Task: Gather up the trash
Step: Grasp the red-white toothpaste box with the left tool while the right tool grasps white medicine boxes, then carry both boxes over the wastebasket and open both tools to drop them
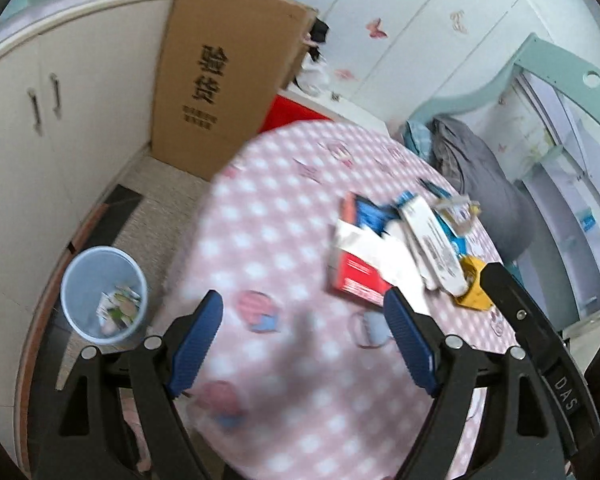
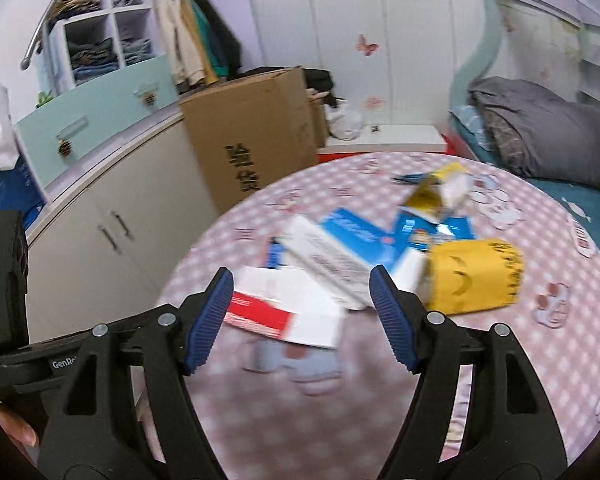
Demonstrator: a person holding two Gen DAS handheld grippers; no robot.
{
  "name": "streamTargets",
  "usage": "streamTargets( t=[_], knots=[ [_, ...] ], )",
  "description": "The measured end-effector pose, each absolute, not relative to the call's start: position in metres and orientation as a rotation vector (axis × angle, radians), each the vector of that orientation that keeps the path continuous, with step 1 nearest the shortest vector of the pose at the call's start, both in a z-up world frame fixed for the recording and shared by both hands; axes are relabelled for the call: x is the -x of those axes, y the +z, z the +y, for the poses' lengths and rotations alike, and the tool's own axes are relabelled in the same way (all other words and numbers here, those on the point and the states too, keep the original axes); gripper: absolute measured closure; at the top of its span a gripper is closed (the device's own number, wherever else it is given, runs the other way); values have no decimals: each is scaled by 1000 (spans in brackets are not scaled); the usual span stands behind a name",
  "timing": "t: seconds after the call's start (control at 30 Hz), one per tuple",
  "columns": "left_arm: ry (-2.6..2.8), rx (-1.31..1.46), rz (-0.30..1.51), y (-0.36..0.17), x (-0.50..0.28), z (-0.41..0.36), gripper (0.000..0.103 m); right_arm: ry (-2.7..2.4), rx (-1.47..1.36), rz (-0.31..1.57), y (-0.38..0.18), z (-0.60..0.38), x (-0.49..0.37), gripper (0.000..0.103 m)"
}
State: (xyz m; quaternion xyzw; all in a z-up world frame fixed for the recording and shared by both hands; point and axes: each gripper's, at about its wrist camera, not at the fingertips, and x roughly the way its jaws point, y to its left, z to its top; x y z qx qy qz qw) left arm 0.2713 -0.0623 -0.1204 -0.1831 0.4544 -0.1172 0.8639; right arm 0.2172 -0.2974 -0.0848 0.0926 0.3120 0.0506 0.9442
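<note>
A pile of trash lies on the round pink checked table (image 1: 268,216): a red-and-white box (image 1: 356,276) (image 2: 284,312), a long white box (image 1: 432,248) (image 2: 328,260), blue packets (image 1: 372,212) (image 2: 364,232) and a yellow carton (image 1: 474,280) (image 2: 476,280). A blue bin (image 1: 102,292) holding some wrappers stands on the floor left of the table. My left gripper (image 1: 304,320) is open and empty above the table's near part, left of the pile. My right gripper (image 2: 302,304) is open and empty, hovering just before the red-and-white box.
A tall cardboard box (image 1: 220,84) (image 2: 260,136) stands behind the table against white cabinets (image 1: 52,128) (image 2: 112,216). A bed with a grey quilt (image 1: 480,184) (image 2: 540,136) lies to the right. A red-and-white low cabinet (image 2: 380,140) is behind the table.
</note>
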Motion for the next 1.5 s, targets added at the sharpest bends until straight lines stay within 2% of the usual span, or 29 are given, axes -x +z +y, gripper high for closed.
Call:
streamTargets(
  t=[0.3,0.37,0.5,0.53,0.6,0.9,1.17,1.2,1.23,1.3,1.33,1.5],
  knots=[
    [-256,470,993,-139,-285,-109,23,93,-222,644,-98,-334,-217,33],
    [-256,491,986,-141,-289,-112,28,93,-222,645,-99,-338,-219,33],
    [-270,523,980,-145,-296,-121,43,93,-216,645,-100,-342,-224,33],
    [-262,523,971,-147,-298,-122,51,96,-215,646,-100,-343,-225,33],
    [-251,537,973,-152,-302,-121,78,105,-213,651,-102,-342,-229,33],
    [-301,495,910,-137,-302,-99,88,144,-100,697,-109,-305,-260,33],
    [-322,447,855,-113,-297,-66,93,104,61,747,-125,-277,-295,33],
    [-319,442,845,-110,-296,-63,93,93,93,757,-128,-273,-299,36],
    [-317,437,834,-108,-296,-59,93,92,109,767,-130,-271,-301,53],
    [-309,429,805,-101,-294,-49,93,83,135,786,-134,-267,-306,70],
    [-305,425,794,-98,-293,-45,93,73,147,779,-133,-266,-305,76],
    [-279,412,745,-86,-292,-29,93,87,119,688,-108,-259,-288,80]
  ],
)
